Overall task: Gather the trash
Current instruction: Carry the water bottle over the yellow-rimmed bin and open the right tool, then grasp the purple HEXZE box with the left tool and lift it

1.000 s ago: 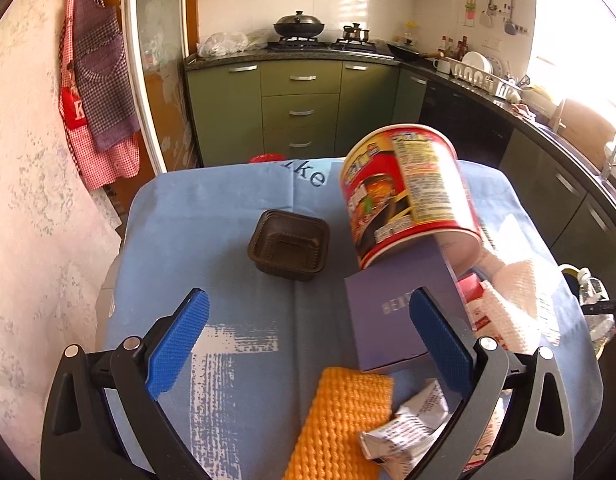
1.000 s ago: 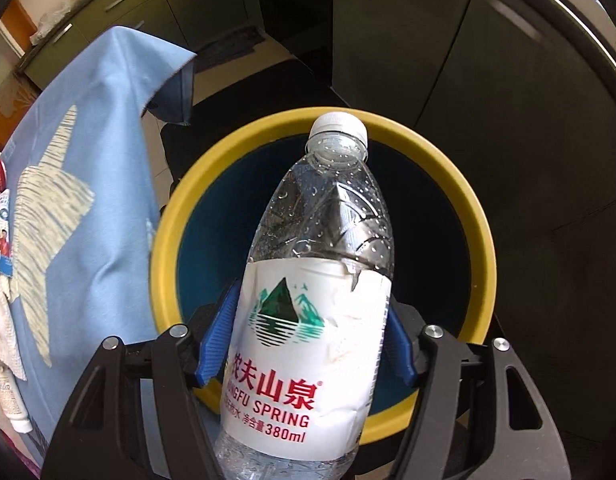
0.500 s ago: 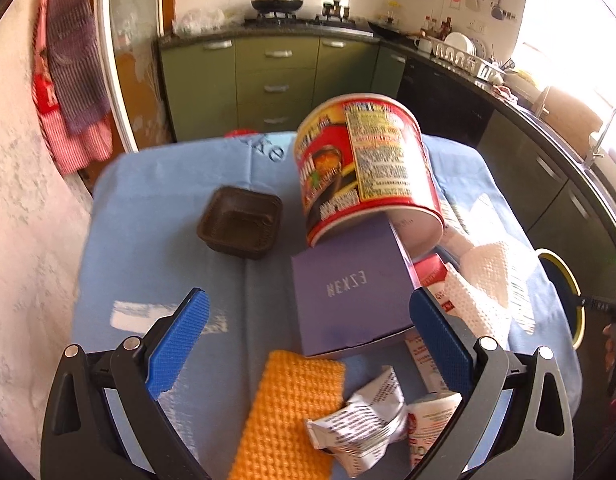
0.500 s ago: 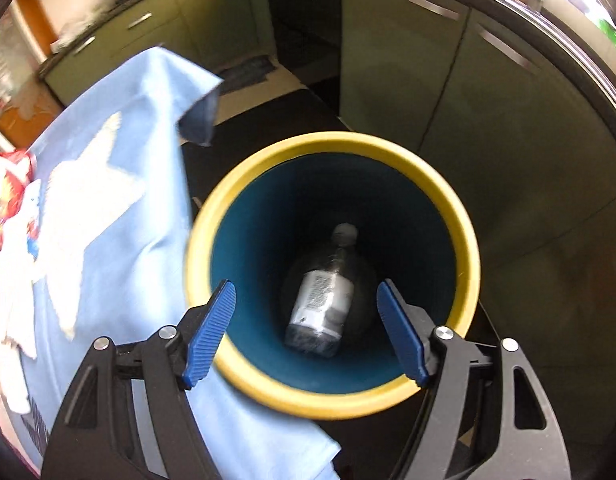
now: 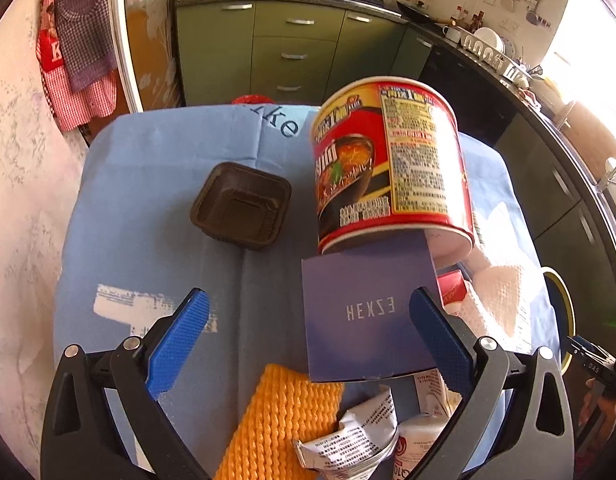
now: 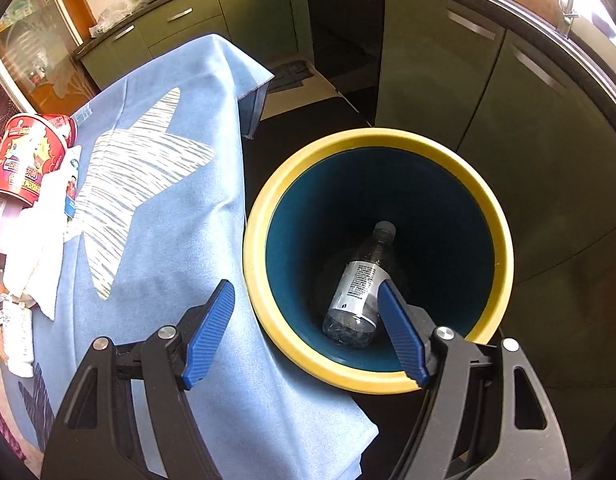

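In the right wrist view a clear water bottle [image 6: 361, 284] lies at the bottom of a yellow-rimmed blue bin [image 6: 495, 216] on the floor. My right gripper [image 6: 308, 332] hangs open above the bin's near-left rim with nothing between its fingers. In the left wrist view my left gripper [image 5: 308, 340] stands open over the table's trash. A purple box [image 5: 367, 312] lies between its fingers without touching them. A red noodle cup [image 5: 391, 160] leans on the box. A brown plastic tray [image 5: 240, 206], an orange knitted cloth [image 5: 280, 420] and crumpled wrappers [image 5: 355, 440] lie around.
The table wears a blue cloth [image 5: 156, 184] that hangs over its edge beside the bin [image 5: 563, 312]. White paper towels [image 5: 495, 296] lie at the table's right. Green kitchen cabinets [image 5: 292, 44] run behind, and a counter with a dish rack [image 5: 491, 56] stands along the right.
The right gripper let go of the water bottle, which dropped into the bin, and then drew back toward the table. The left gripper moved in over the purple box and tilted further down.
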Demonstrator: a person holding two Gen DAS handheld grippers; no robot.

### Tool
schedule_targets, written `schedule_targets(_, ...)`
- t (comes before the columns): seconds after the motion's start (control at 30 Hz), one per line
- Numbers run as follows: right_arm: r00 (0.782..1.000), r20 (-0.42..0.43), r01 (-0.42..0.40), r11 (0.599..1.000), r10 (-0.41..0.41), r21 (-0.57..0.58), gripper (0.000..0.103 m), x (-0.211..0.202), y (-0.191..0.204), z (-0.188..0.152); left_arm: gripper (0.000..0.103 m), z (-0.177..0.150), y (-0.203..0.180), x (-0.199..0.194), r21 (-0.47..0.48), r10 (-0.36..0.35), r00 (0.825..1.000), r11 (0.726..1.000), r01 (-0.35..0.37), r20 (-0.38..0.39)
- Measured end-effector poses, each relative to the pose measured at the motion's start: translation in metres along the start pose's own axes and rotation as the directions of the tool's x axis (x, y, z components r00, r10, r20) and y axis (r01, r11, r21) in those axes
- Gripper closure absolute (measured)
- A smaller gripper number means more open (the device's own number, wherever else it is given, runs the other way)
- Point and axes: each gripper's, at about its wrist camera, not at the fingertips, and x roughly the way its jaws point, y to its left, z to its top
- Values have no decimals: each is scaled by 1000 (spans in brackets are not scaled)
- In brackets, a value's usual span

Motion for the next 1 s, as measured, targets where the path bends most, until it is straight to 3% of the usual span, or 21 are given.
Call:
schedule_targets(0.4,1000,4,-27,1000,27,1,33,2,-2,-4,4,1,-2,7,-58,-100,993,994,96,-61)
schedule_targets(0.53,999,2,-33,999,33,-3,33,3,-2,-4,4,1,-6,9,-81,-165,983,984,159,-78)
schedule_targets(0.9,999,1,-40,999,40,-5,33,6,-2,-5,4,-4,-23,33,-62,-155,976,987,147,-153)
schedule_targets(1.0,999,0,-42,999,42,-3,33,6,-2,-5,11,-7,-25,40,-62,-161,971,986,152,-176)
